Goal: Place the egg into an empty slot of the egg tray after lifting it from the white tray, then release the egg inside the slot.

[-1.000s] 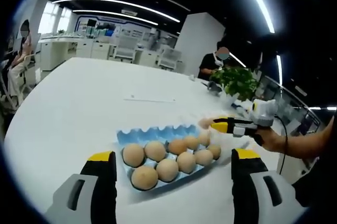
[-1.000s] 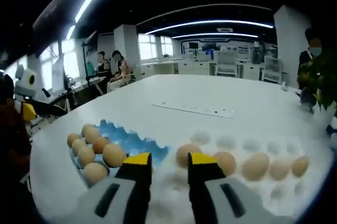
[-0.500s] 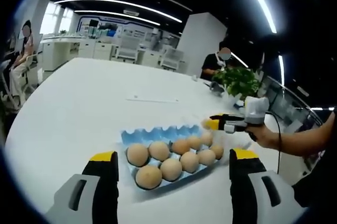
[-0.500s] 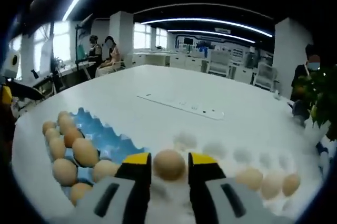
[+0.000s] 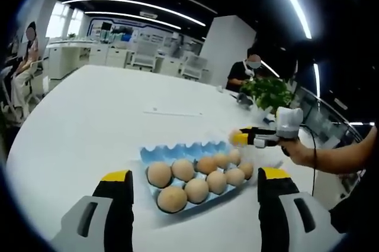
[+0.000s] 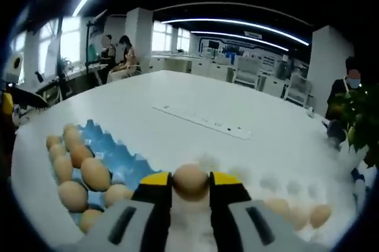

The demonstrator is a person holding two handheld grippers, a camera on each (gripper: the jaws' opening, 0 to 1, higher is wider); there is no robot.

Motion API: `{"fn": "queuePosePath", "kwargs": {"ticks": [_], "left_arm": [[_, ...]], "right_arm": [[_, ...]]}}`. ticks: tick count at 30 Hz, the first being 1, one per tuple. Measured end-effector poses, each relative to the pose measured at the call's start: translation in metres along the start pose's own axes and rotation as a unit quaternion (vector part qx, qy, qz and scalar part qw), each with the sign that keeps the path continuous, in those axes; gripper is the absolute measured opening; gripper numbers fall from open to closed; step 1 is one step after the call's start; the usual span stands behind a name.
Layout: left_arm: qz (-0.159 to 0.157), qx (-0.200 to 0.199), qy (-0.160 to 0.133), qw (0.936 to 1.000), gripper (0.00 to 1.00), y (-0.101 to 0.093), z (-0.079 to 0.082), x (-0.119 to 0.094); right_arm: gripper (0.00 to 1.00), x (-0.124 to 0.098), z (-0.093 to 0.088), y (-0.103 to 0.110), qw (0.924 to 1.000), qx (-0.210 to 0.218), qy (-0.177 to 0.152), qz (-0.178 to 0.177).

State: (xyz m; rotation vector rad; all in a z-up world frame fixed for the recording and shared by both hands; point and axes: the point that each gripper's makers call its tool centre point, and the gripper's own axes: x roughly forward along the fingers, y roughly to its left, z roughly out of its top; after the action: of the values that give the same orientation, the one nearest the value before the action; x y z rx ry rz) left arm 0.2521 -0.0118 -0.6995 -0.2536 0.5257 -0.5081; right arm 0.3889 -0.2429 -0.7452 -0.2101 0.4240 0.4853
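A brown egg (image 6: 190, 181) sits clamped between the yellow-tipped jaws of my right gripper (image 6: 190, 182), held above the table beside the blue egg tray (image 6: 121, 156). That tray (image 5: 172, 151) holds several brown eggs (image 5: 172, 198) in two rows, with its far row of slots bare. The white tray (image 6: 278, 187) lies to the right with a few eggs (image 6: 320, 215) left in it. In the left gripper view my right gripper (image 5: 240, 139) hangs over the tray's far right corner, gripping the egg. My left gripper (image 5: 192, 184) is open, hovering near the tray's front edge.
A long white table (image 5: 100, 104) carries both trays. A white strip (image 6: 201, 120) lies across its middle. A potted green plant (image 5: 266, 91) stands at the far side, with a person seated behind it. Other people sit far off by desks.
My right gripper has closed on an egg from the white tray and lifted it, shifting toward the blue tray. The left gripper has barely moved.
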Motion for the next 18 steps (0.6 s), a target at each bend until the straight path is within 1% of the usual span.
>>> {"fn": "queuePosePath", "kwargs": {"ticks": [1, 3, 4, 5, 6, 8, 10, 13, 18], "left_arm": [[-0.001, 0.003, 0.002, 1.0, 0.86, 0.001, 0.0, 0.0], [-0.004, 0.005, 0.005, 1.0, 0.86, 0.002, 0.0, 0.001], [-0.007, 0.003, 0.004, 1.0, 0.86, 0.002, 0.0, 0.002], [-0.008, 0.001, 0.004, 1.0, 0.86, 0.002, 0.001, 0.002], [-0.011, 0.001, 0.004, 0.9999, 0.86, 0.002, 0.001, 0.002], [-0.015, 0.005, 0.006, 0.9999, 0.86, 0.003, 0.0, 0.002], [-0.023, 0.009, 0.009, 0.9997, 0.87, 0.004, 0.0, 0.001], [-0.027, 0.014, 0.011, 0.9995, 0.87, 0.007, 0.002, -0.002], [-0.027, 0.021, 0.009, 0.9994, 0.87, 0.013, 0.006, -0.007]], "right_arm": [[0.24, -0.002, 0.008, 0.003, 0.9999, 0.01, -0.008, 0.003], [0.24, -0.004, 0.023, 0.006, 0.9998, 0.002, -0.021, 0.001], [0.24, -0.004, 0.028, 0.01, 0.9997, 0.004, -0.024, 0.006], [0.24, -0.004, 0.034, 0.016, 0.9993, 0.015, -0.031, 0.016], [0.24, -0.002, 0.042, 0.024, 0.9987, 0.017, -0.04, 0.026], [0.24, 0.002, 0.051, 0.039, 0.9978, 0.017, -0.046, 0.045], [0.24, 0.008, 0.061, 0.059, 0.9952, 0.041, -0.057, 0.068], [0.24, 0.02, 0.068, 0.083, 0.9943, 0.035, -0.06, 0.081], [0.24, 0.031, 0.072, 0.109, 0.9914, 0.046, -0.058, 0.108]]}}
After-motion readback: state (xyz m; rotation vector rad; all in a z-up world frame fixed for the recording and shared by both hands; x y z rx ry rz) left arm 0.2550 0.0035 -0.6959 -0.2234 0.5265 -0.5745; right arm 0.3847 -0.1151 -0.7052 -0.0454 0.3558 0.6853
